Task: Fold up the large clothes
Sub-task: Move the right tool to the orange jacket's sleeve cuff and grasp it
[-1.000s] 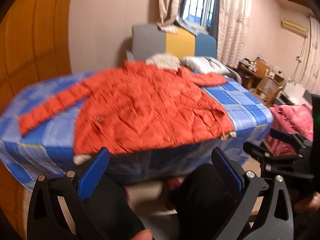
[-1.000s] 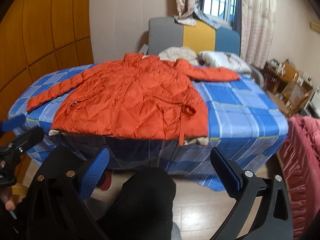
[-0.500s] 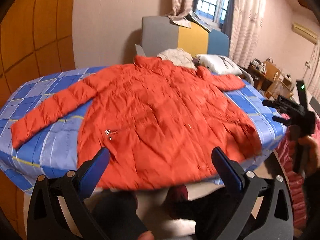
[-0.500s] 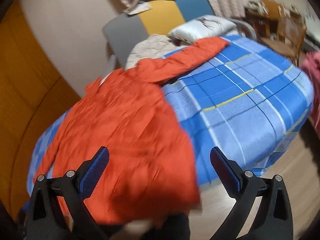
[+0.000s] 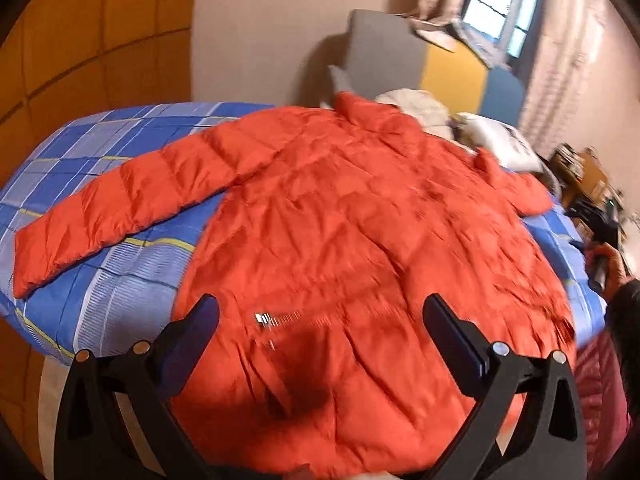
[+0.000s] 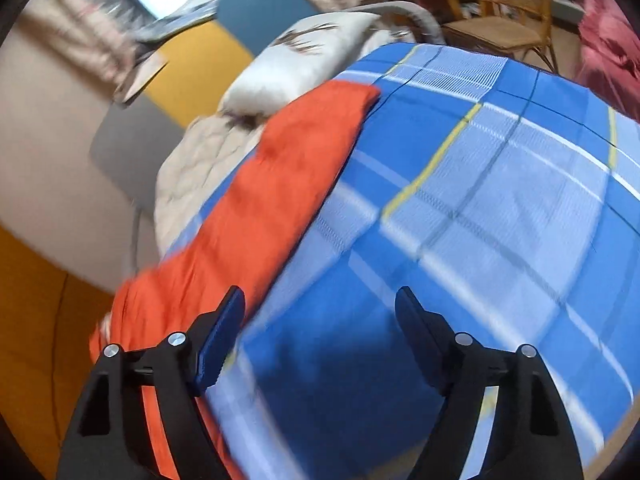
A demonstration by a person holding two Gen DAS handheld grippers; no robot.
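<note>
An orange puffer jacket [image 5: 360,240] lies spread flat on a bed with a blue plaid cover [image 5: 100,280], both sleeves stretched out sideways. My left gripper [image 5: 320,320] is open and empty, hovering above the jacket's lower front near a silver pocket zipper [image 5: 276,317]. My right gripper [image 6: 320,308] is open and empty above the blue cover [image 6: 480,220], just right of the jacket's right sleeve [image 6: 288,168]. The right gripper [image 5: 600,236] also shows at the far right of the left wrist view.
A white pillow [image 6: 312,60] and a beige quilt [image 6: 192,168] lie at the head of the bed. A grey, yellow and blue headboard [image 5: 420,60] stands behind. A wicker chair [image 6: 508,12] and a pink cloth [image 6: 612,36] are beyond the bed's right side.
Both grippers moved forward over the bed. The left one came low over the jacket's front. The right one swung right toward the right sleeve and the bare blue cover.
</note>
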